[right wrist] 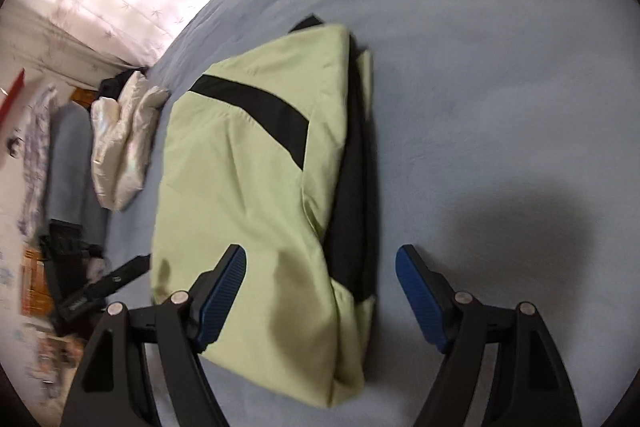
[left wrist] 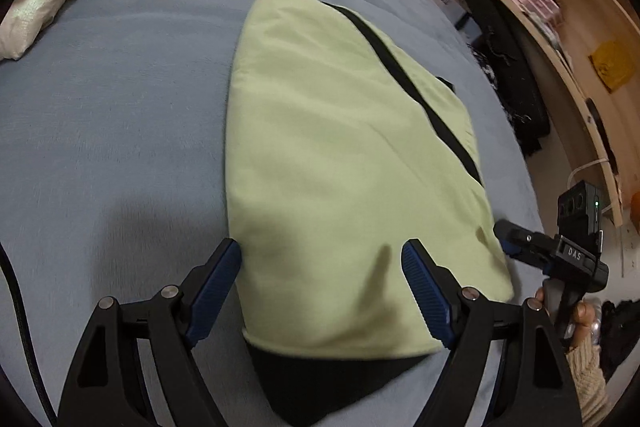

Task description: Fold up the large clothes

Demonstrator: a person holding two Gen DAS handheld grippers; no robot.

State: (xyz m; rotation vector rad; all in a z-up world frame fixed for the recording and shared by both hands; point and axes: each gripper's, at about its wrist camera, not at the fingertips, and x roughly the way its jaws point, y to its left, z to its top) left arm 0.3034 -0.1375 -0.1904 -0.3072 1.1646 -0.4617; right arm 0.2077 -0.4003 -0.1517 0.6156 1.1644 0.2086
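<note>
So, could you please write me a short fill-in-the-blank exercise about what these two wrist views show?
1. The folded light green jacket has a diagonal stripe coloured ____.
2. The jacket lies on a bed cover coloured ____.
3. Both the left gripper and the right gripper have their fingers ____, holding nothing.
4. The white puffy garment lies on the bed, ____ from the jacket.

Missing words: black; blue; open; apart
</note>
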